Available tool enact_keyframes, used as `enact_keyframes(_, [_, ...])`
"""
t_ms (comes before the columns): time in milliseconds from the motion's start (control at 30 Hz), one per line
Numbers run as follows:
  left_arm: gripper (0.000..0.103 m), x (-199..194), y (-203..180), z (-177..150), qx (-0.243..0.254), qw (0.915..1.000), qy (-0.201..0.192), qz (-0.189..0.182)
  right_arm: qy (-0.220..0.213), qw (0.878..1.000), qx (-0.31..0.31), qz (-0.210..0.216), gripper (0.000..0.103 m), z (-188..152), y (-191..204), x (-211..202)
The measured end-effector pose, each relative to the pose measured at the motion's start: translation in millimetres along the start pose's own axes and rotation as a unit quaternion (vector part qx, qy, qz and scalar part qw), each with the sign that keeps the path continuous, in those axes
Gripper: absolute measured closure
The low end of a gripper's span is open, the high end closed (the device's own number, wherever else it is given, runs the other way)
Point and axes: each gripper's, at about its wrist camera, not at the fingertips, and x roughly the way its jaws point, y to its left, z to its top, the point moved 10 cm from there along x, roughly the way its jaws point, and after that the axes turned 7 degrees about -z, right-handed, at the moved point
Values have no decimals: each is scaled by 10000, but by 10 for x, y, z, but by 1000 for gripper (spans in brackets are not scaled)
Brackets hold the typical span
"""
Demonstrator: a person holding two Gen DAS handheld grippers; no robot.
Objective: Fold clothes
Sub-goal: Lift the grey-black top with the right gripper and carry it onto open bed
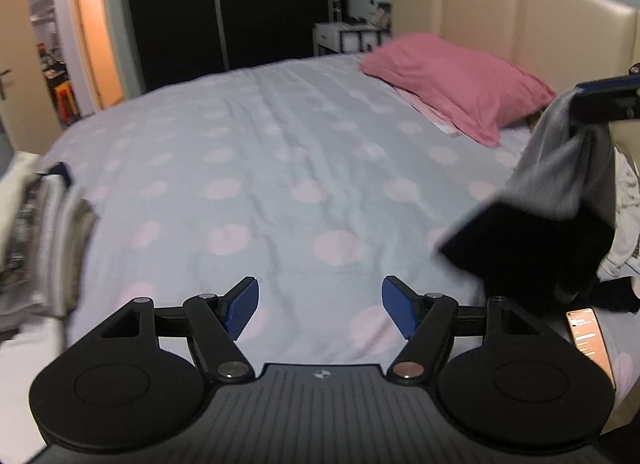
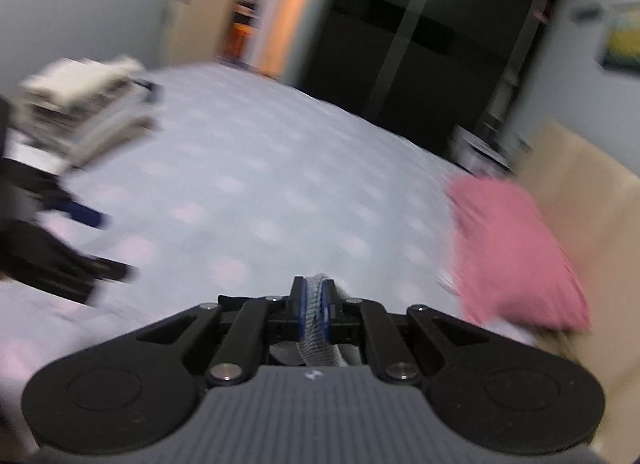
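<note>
My left gripper (image 1: 320,310) hangs open over the spotted bedsheet (image 1: 256,168), nothing between its blue pads. In the right wrist view my right gripper (image 2: 313,306) is shut on a grey knitted hem of a garment (image 2: 314,328). From the left wrist view that same grey and black garment (image 1: 560,184) hangs at the far right from the right gripper (image 1: 580,94), lifted above the bed. A stack of folded clothes (image 2: 84,112) sits at the bed's left side, blurred.
A pink pillow (image 1: 456,80) lies by the beige headboard (image 1: 520,12). A phone (image 1: 590,338) rests on the bed near the right edge. More light clothing (image 1: 628,216) is piled behind the hanging garment. Dark wardrobe (image 1: 224,4) and an open doorway (image 1: 88,32) stand beyond the bed.
</note>
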Motion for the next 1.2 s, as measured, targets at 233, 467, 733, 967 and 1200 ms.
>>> enact_keyframes(233, [35,-546,681,-173,-275,9979,-135,567,-790,9887,7,1273,94,707,1200,-341])
enact_keyframes(467, [35,-521,964,-566,-489,9960,186,718,-268,9924,185,1189,94,504,1689,233])
enact_keyframes(733, [35,-166,826,-955,-283,9964,705,378,260,9953,329,874,72,-56,1547,573])
enact_keyframes(967, [35,107,505,-1205,-130,9941,1066,-126,789,9916,457,914,68,-648,1390,646])
enact_keyframes(1200, [35,345,60,-1321,47,9901,1238,-662,1386,9839,246,1099,51,-1273,1671,992])
